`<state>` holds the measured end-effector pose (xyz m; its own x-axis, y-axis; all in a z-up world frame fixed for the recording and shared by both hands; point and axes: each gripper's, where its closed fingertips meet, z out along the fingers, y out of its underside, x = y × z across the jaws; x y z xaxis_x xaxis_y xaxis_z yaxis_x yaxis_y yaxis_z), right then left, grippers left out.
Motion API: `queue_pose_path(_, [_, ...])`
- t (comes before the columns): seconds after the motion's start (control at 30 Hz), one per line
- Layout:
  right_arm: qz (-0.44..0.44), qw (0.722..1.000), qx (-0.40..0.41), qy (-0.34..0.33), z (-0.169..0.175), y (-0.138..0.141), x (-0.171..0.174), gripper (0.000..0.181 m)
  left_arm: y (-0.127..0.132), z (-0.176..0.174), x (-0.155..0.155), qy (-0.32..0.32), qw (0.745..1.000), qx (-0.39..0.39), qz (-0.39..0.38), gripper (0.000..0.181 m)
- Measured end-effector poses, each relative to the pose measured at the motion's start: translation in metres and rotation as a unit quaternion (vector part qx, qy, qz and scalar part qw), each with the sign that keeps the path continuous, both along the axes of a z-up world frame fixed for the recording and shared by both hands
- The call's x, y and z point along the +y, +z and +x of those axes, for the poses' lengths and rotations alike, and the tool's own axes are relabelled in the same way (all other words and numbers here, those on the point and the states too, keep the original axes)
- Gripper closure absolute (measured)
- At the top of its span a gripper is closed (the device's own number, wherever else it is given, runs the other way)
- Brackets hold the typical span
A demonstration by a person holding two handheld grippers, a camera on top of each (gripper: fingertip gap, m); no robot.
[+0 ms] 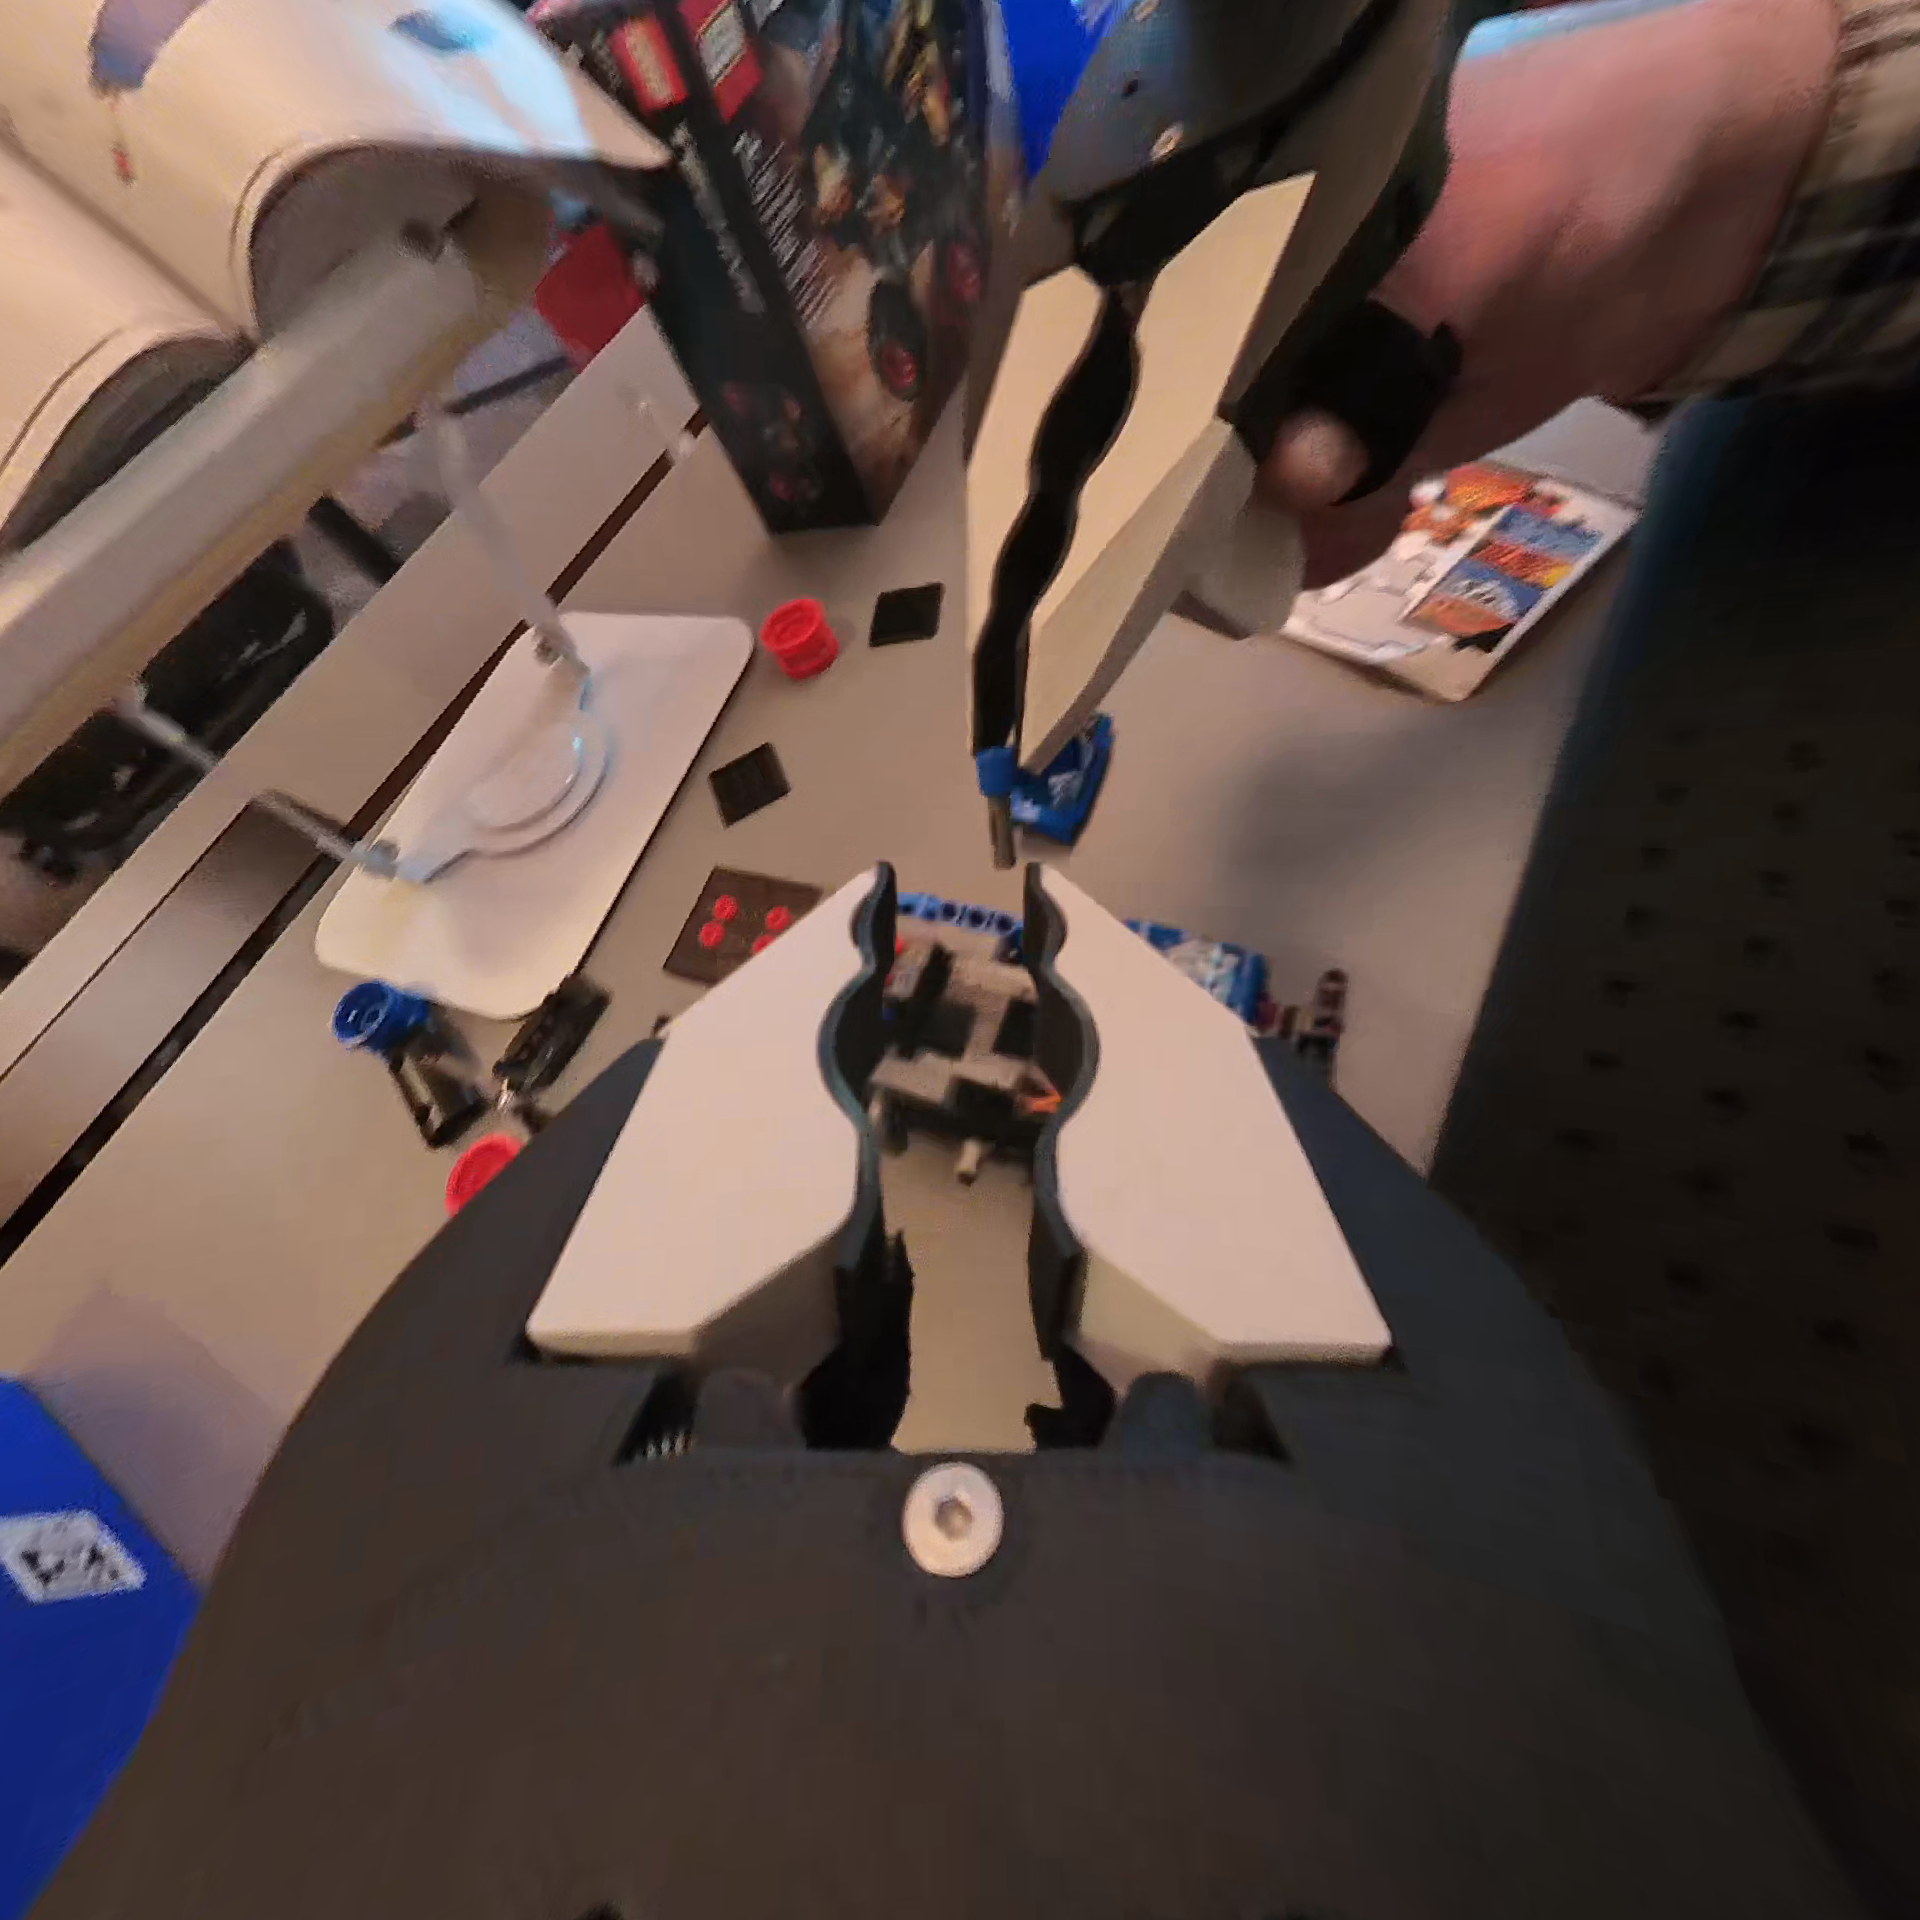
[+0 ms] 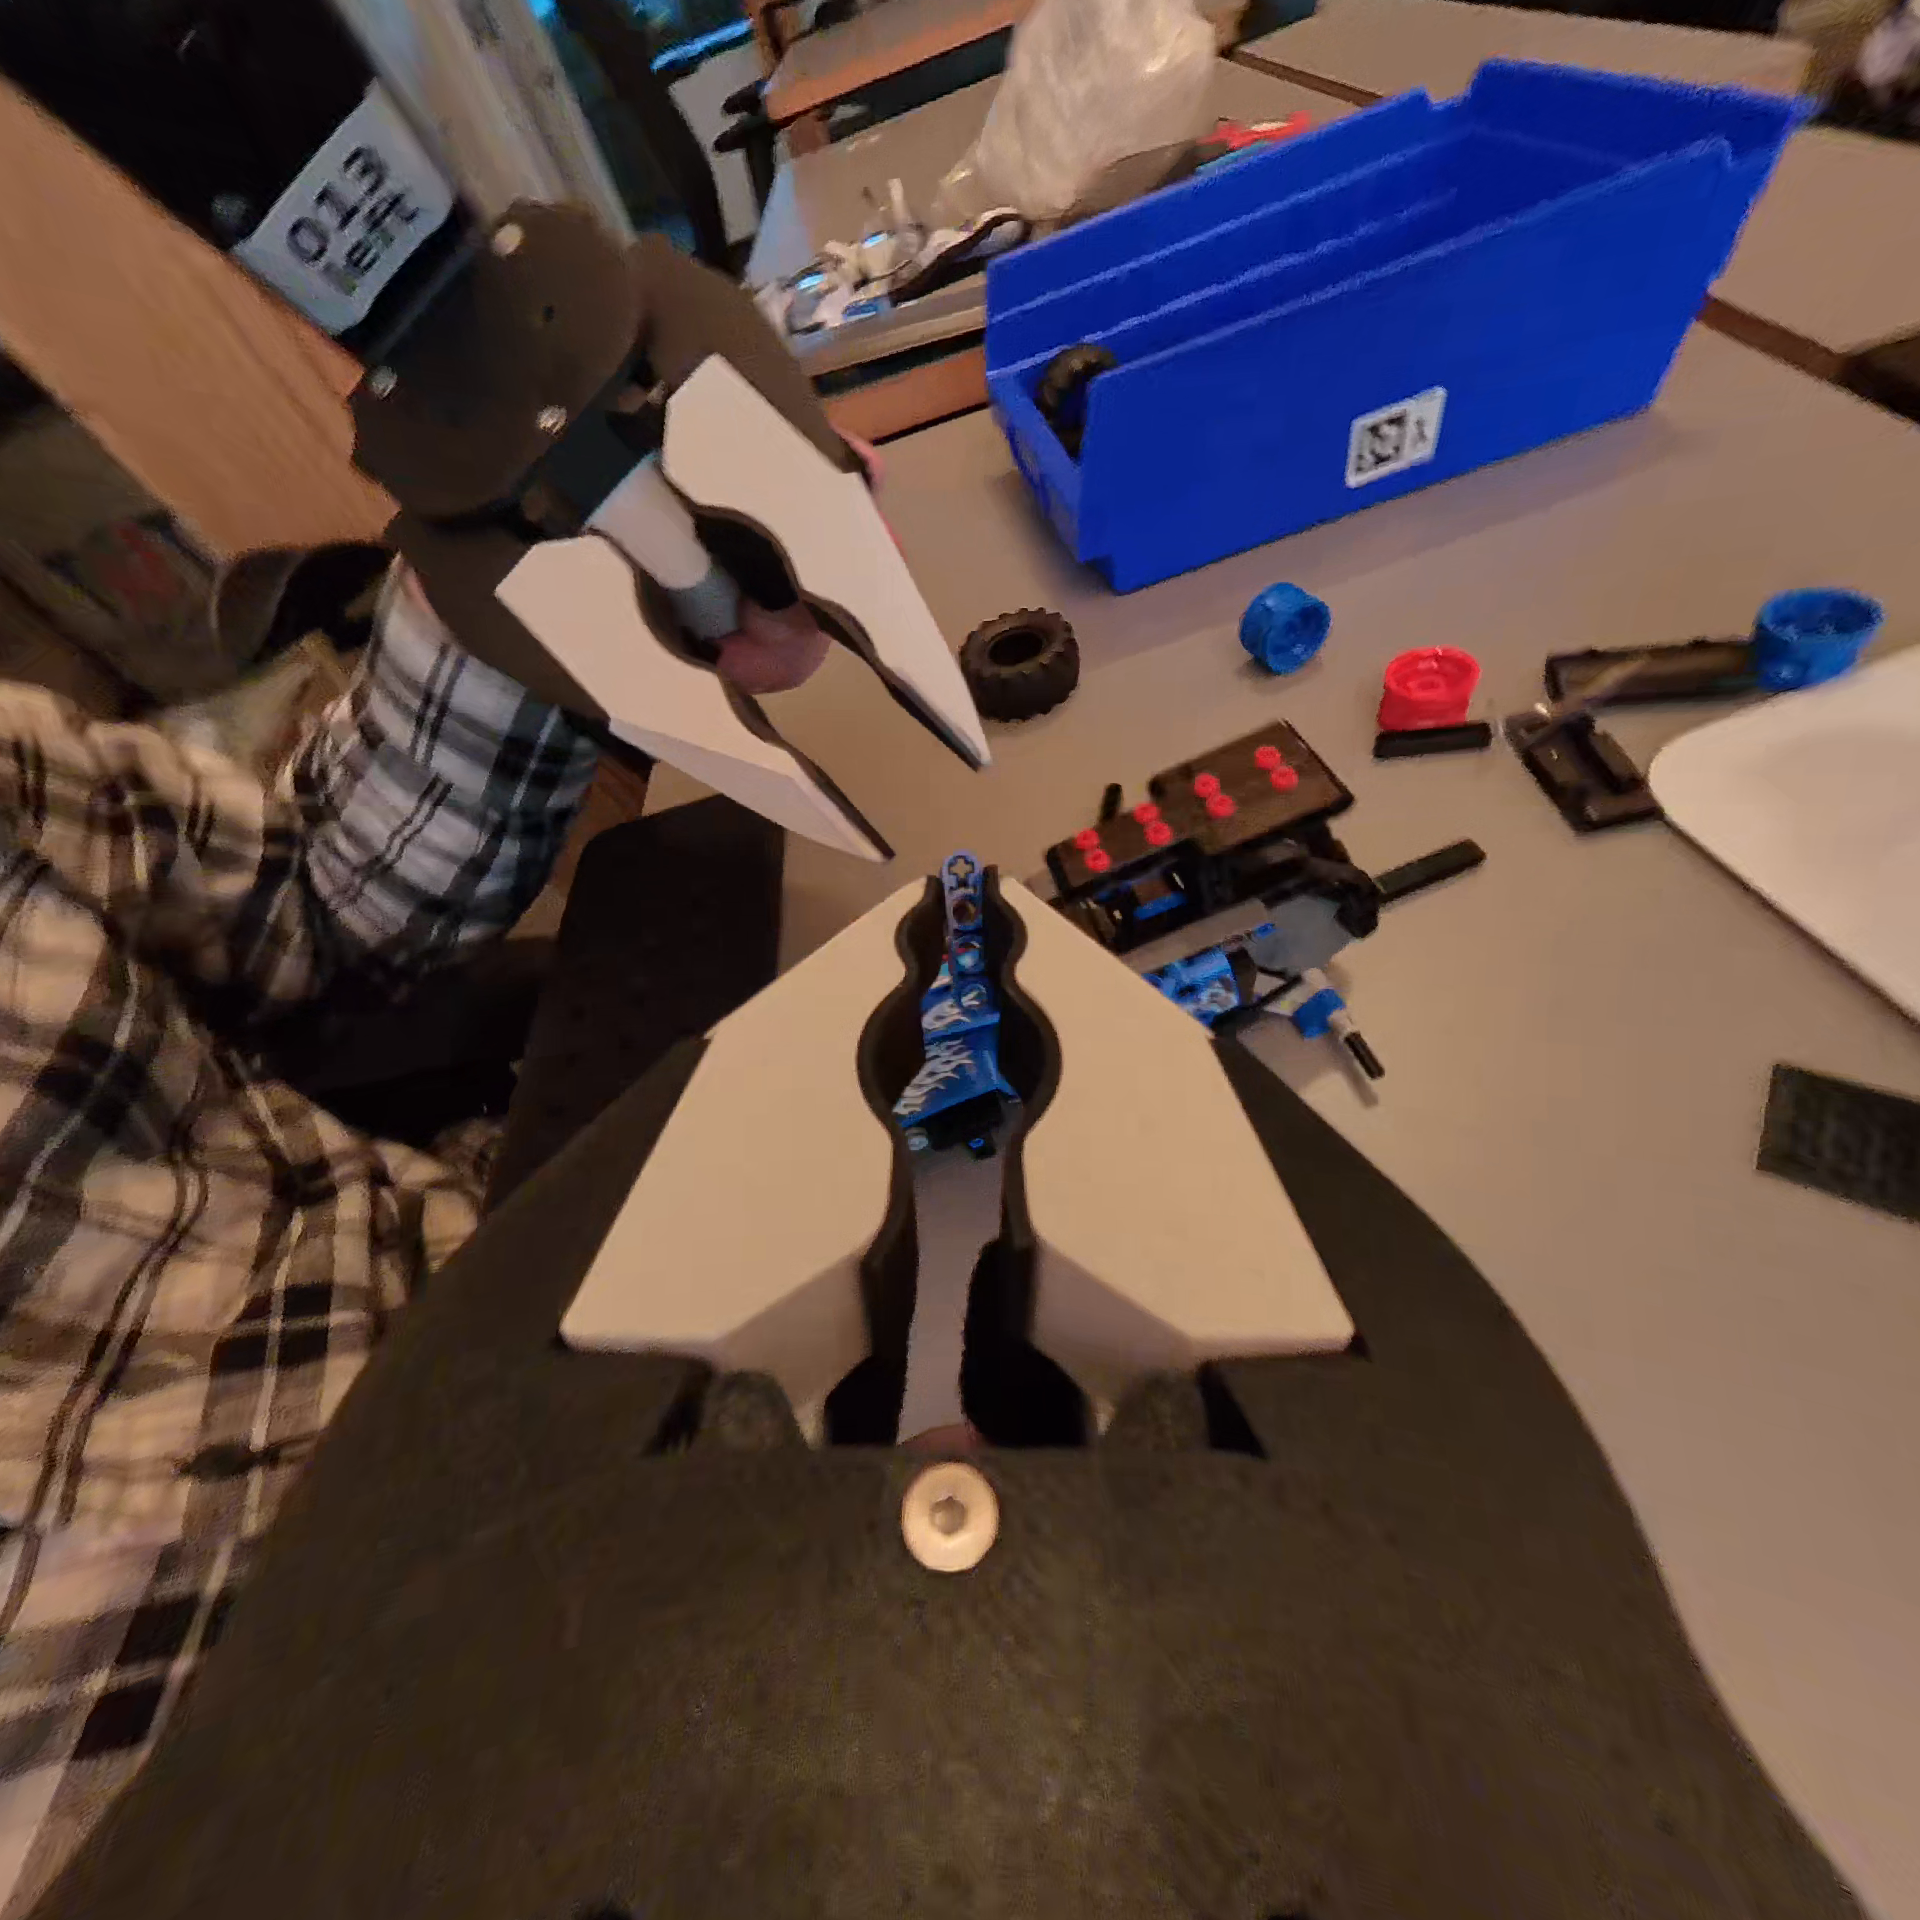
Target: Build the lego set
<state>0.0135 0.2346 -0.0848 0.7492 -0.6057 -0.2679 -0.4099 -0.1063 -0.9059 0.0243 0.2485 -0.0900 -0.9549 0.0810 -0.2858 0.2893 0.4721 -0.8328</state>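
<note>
Right hand-held gripper point(image 2: 961, 883): fingers pressed together on a blue printed piece point(image 2: 961, 1039), which runs lengthwise between them with its holed tip poking out at the fingertips. In the left wrist view the same gripper point(image 1: 1003, 748) comes down from above, and a blue bush with a grey pin point(image 1: 1000, 805) shows at its tip.

Left hand-held gripper point(image 1: 958, 883): fingers spread, with a clear gap and nothing between them. From the right wrist view it point(image 2: 935, 800) hangs above the desk with its tips apart, just beside the tip of the right gripper.

Partly built model point(image 2: 1216, 883): rests on the grey desk point(image 2: 1558, 1195), directly beyond the left gripper's fingertips and to the right of the right gripper. Black frame, grey middle, red studs on top, blue printed panel at its near side.

Loose parts on the desk around the model:
- black tyre point(image 2: 1018, 665), beyond the model
- two blue wheel hubs point(image 2: 1285, 627), point(image 2: 1813, 634)
- red wheel hub point(image 2: 1429, 691)
- flat black plates point(image 2: 1839, 1138)

Farther out: a blue bin point(image 2: 1351, 343) stands at the back of the desk with a dark wheel in it. The dark set box point(image 1: 821, 260) stands upright, with a white stand base point(image 1: 540, 790) to its left. A printed booklet point(image 1: 1455, 582) lies near the desk edge.
</note>
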Motion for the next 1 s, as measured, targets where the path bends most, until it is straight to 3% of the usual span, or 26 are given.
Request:
queue_pose_path(0.2, [0.072, 0.993, 0.076, -0.056, 0.018, -0.023, -0.006, 0.176, -0.021, 0.018, 0.006, 0.039, 0.999, -0.002, 0.005, 0.158])
queue_pose_path(0.43, [0.101, 0.985, 0.094, -0.102, 0.028, -0.034, -0.008, 0.176, -0.034, 0.021, 0.001, 0.044, 0.999, 0.005, -0.004, 0.165])
queue_pose_path(1.0, [0.186, 0.969, 0.115, -0.114, 0.032, -0.033, -0.007, 0.176, -0.04, 0.027, -0.001, 0.065, 0.997, 0.015, -0.026, 0.17])
